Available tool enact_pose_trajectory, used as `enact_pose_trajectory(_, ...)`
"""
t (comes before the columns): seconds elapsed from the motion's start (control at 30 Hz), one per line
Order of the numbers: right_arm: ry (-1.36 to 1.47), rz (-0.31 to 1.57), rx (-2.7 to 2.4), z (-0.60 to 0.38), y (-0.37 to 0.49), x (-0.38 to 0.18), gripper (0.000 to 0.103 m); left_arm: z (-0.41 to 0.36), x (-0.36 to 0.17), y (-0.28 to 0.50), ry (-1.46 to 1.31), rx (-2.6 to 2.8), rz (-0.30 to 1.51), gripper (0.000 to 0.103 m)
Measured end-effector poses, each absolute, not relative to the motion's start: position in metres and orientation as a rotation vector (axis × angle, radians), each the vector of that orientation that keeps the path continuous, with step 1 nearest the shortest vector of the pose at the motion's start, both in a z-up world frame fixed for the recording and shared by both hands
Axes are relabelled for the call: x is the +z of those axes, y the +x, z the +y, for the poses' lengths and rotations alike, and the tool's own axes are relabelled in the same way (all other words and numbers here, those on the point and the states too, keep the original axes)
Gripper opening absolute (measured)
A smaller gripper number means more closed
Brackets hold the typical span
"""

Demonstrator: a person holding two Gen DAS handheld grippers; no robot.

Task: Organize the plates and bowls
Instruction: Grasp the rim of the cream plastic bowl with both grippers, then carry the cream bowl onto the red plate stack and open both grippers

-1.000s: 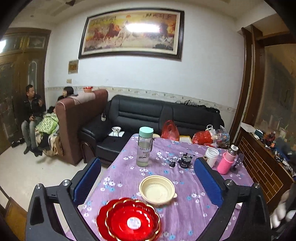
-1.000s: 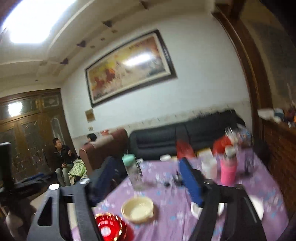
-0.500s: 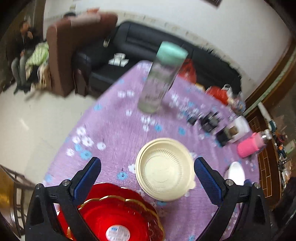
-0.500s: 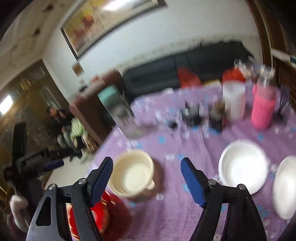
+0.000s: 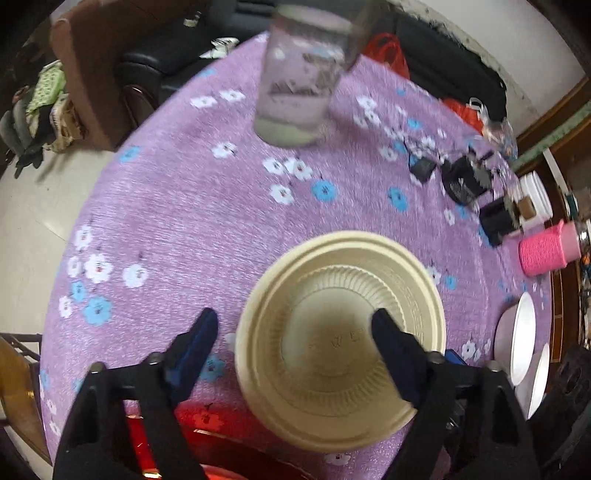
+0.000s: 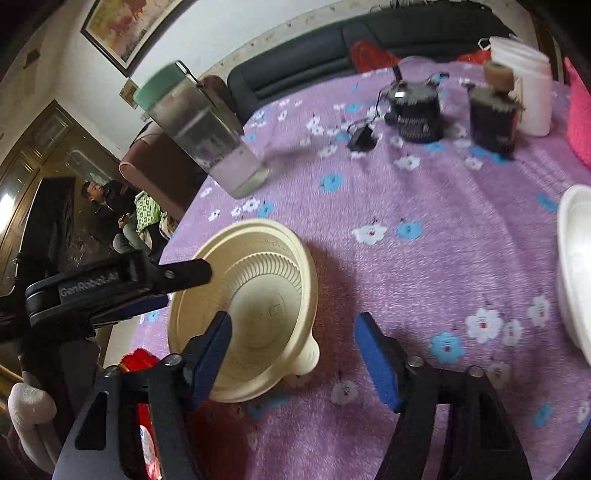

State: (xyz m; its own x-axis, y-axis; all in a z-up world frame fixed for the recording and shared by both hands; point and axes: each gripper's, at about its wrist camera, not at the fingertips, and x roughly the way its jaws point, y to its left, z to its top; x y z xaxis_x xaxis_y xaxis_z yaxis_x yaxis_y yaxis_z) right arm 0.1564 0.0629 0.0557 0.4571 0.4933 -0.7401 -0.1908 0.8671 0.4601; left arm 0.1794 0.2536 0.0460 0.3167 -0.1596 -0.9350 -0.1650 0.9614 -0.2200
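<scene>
1. I've got the tabletop (image 5: 207,221) filling both views: purple cloth with white and blue flowers, a bit blurry.
2. The cream bowl (image 5: 340,332) sits upright on that cloth near the close edge. Just below it, the rim of a red plate (image 5: 207,439) peeks out; from the right wrist view it looks like the bowl overlaps its edge, but I can't tell for sure.
3. My left gripper (image 5: 295,332) has its fingers spread wide: one finger over the inside of the bowl, the other outside the rim on the cloth side. Not clamped on anything.
4. My right gripper (image 6: 293,338) is also spread apart, one finger over the bowl's near wall, the other above bare cloth.
5. Two white bowls (image 5: 524,343) sit at the right edge of the tabletop, close together.
6. Farther back: a clear bottle (image 6: 207,136) with a green lid, a couple of small black gadgets (image 6: 419,110), a white jar (image 6: 528,92) and something pink (image 5: 546,249).
7. Room-wise, a black sofa (image 6: 332,48) runs behind the tabletop, a framed picture (image 6: 122,22) hangs on the white wall, and people (image 6: 107,206) sit off to the left by dark wooden doors.
</scene>
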Motion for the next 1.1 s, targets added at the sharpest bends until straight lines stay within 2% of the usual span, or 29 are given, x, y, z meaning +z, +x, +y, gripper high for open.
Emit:
enact_pose_trajectory(0.13, 0.329, 1.032, 0.431, 0.067, 0.160, 0.048, 0.059, 0.248, 0.036, 0.184, -0.279, -0.017, 1.299, 0.068)
enact_pose_trajectory(0.2, 0.334, 1.044, 0.438, 0.068, 0.163, 0.044, 0.046, 0.244, 0.032, 0.184, -0.254, -0.022, 1.318, 0.056)
enact_pose_trajectory(0.37, 0.355, 1.064, 0.439, 0.064, 0.163, 0.040, 0.030, 0.241, 0.036, 0.181, -0.223, -0.018, 1.303, 0.048)
enact_pose_trajectory(0.43, 0.369, 1.054, 0.437, 0.058, 0.161, 0.044, 0.029, 0.242, 0.040, 0.179, -0.238, -0.031, 1.296, 0.045)
enact_pose_trajectory(0.7, 0.331, 0.927, 0.441, 0.044, 0.129, 0.097, 0.029, 0.226, 0.082, 0.151, -0.213, -0.061, 1.214, 0.045)
enact_pose_trajectory(0.93, 0.305, 0.852, 0.511, 0.050, 0.082, 0.139, 0.029, 0.233, 0.131, 0.093, -0.197, -0.057, 1.114, 0.045)
enact_pose_trajectory(1.1, 0.297, 0.861, 0.603, 0.079, 0.053, 0.148, 0.029, 0.261, 0.151, 0.044, -0.221, -0.003, 1.061, 0.045)
